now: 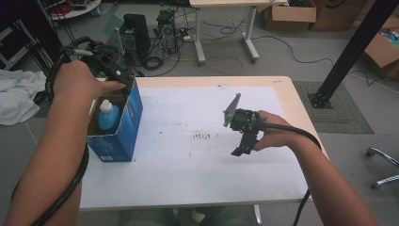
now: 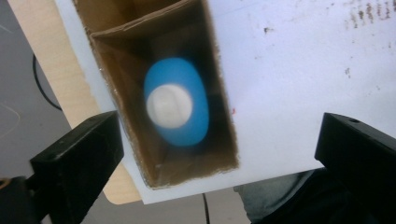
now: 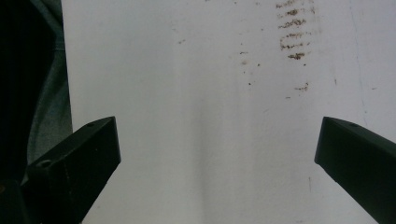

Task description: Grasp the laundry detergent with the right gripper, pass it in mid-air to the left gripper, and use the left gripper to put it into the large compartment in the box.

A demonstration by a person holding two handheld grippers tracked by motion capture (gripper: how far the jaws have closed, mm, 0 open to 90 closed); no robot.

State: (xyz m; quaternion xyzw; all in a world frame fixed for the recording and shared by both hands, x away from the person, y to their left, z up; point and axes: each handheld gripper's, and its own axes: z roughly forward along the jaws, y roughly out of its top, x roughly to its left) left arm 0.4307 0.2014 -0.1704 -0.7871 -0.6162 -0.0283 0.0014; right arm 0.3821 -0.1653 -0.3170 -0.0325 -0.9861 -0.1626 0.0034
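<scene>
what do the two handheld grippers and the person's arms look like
Both are black. The right claw carries a grey three-cornered plate on top and trails a thick black cable. The left claw has blocky black jaws and its own black cable. Forearms show no sleeves.

Lying on grey floor beyond table: PC towers [image 1: 136,35] w/ tangled cables, cardboard boxes [image 1: 289,16], white cloth [image 1: 16,96] at left; black post [image 1: 350,49] standing at right.

High view overlooks table [image 1: 188,188], left gripper view straight down into box [image 2: 219,93], shared
</scene>
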